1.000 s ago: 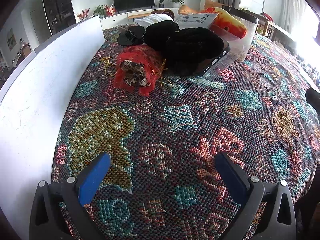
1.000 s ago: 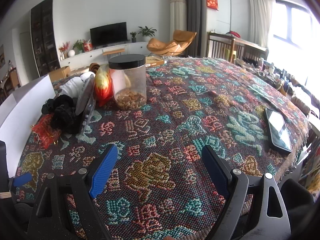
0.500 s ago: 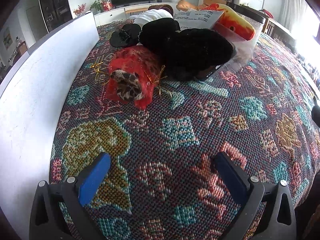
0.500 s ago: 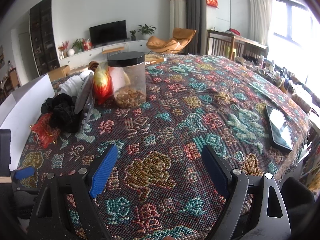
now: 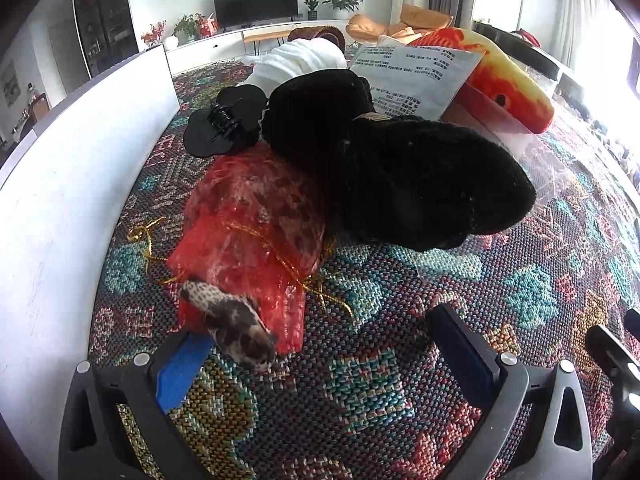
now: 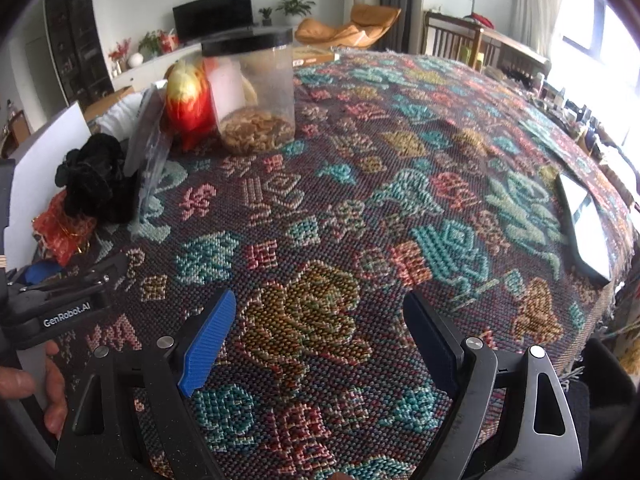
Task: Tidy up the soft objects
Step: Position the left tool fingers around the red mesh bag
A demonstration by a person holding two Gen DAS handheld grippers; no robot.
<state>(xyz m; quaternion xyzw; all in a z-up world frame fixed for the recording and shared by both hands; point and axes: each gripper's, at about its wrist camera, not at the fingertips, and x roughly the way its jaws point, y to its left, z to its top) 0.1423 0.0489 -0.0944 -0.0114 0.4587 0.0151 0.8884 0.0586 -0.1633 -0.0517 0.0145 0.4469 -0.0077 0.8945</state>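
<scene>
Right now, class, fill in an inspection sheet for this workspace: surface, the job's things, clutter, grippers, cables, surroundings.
Surface: patterned woven cloth covers the table.
Job's things: red mesh pouch with leopard-print fabric poking out; black fuzzy item; white cloth; red-yellow plush.
Clutter: hair claw, printed sheet, lidded jar, phone.
Grippers: left gripper open, at the pouch; right gripper open, empty.
Cables: nothing seen.
Surroundings: white board, TV.

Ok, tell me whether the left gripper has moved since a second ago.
Yes. The left gripper has advanced toward the red mesh pouch, which lies still beside the white board; its open fingers now reach the pouch's near end.
</scene>
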